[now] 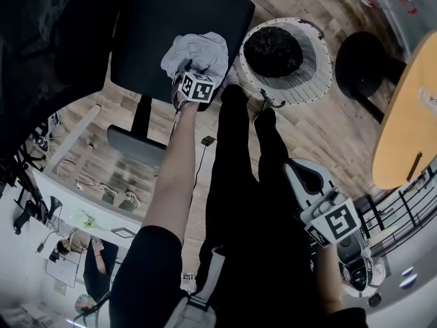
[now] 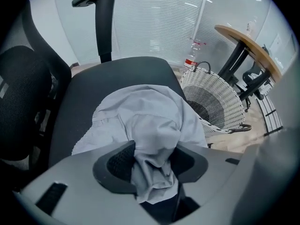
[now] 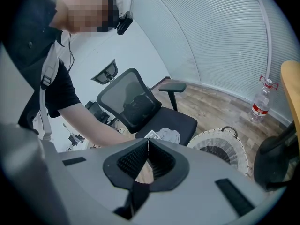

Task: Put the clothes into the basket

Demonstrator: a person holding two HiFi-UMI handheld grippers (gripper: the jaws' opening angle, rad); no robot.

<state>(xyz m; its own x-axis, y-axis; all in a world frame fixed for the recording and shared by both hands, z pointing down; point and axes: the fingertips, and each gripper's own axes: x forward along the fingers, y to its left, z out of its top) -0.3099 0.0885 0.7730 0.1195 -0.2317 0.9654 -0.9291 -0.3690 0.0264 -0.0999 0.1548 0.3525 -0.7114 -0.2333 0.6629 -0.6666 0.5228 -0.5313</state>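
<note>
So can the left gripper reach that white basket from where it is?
Probably yes. The left gripper grips the grey garment on the chair seat, and the white basket stands open-topped right beside it, with nothing between.

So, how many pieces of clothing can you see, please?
2: a grey garment on the chair seat, held by the left gripper, and a dark one in the basket; more may hide beneath.
</note>
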